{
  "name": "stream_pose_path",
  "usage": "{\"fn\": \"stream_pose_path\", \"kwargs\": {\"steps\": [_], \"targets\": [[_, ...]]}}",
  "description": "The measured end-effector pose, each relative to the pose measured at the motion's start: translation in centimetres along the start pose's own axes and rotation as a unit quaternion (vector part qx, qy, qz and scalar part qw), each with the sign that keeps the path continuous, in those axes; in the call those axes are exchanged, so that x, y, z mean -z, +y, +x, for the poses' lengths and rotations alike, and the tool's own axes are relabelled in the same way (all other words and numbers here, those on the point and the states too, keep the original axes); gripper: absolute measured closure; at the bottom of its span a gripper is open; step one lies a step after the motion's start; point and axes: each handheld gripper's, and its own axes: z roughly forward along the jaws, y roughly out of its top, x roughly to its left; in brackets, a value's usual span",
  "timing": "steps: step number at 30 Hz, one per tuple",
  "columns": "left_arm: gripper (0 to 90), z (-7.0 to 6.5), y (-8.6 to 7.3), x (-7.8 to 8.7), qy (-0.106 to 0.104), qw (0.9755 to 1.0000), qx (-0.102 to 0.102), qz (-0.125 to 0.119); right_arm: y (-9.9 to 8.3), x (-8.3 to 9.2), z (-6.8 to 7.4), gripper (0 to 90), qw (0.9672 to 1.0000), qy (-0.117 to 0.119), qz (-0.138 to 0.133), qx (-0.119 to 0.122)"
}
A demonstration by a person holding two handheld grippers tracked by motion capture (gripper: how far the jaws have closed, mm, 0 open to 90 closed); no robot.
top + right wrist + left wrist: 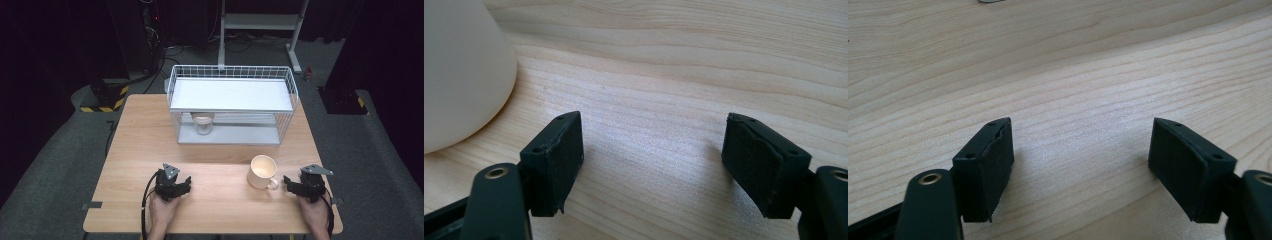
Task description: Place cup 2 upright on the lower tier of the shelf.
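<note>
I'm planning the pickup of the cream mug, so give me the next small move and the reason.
Probably slide the right hand-held gripper toward the cream mug and line its jaws up with the handle. Both grippers rest on the table with open, empty jaws; the mug stands upright just beside the right one, untouched, its handle pointing that way.
</note>
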Motion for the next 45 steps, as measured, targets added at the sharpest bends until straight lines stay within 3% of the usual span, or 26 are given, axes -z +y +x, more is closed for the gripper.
{"fn": "stream_pose_path", "kwargs": {"steps": [7,13,14,18,19,27,32,45], "targets": [[23.8,0.0,0.0,-0.1,0.003,1.0000,0.002,0.001,0.0,0.0,0.0,24.1,1.0000,0.002,0.001,0.001],[23.0,0.0,0.0,0.0,0.004,1.0000,0.003,0.004,0.0,0.2,0.0,17.9,0.9997,0.023,0.011,-0.001],[22.7,0.0,0.0,0.0,0.005,1.0000,0.004,0.004,-0.2,0.5,0.0,16.7,0.9993,0.037,0.006,-0.003],[22.6,0.0,0.0,0.0,0.005,1.0000,0.004,0.004,-0.5,1.3,0.3,15.4,0.9987,0.050,-0.013,0.000],[22.6,0.0,0.0,0.0,0.005,1.0000,0.004,0.004,-0.8,1.9,0.5,14.5,0.9977,0.064,-0.024,-0.004],[22.6,0.0,0.0,0.0,0.005,1.0000,0.004,0.004,-2.1,3.4,1.6,13.7,0.9947,0.092,-0.046,0.009],[22.6,0.0,0.0,0.0,0.005,1.0000,0.004,0.004,-2.9,4.5,2.6,12.9,0.9911,0.116,-0.062,0.017],[22.6,0.0,0.0,0.0,0.005,1.0000,0.004,0.004,-1.6,4.3,5.0,11.2,0.9857,0.144,-0.080,0.034]]}}
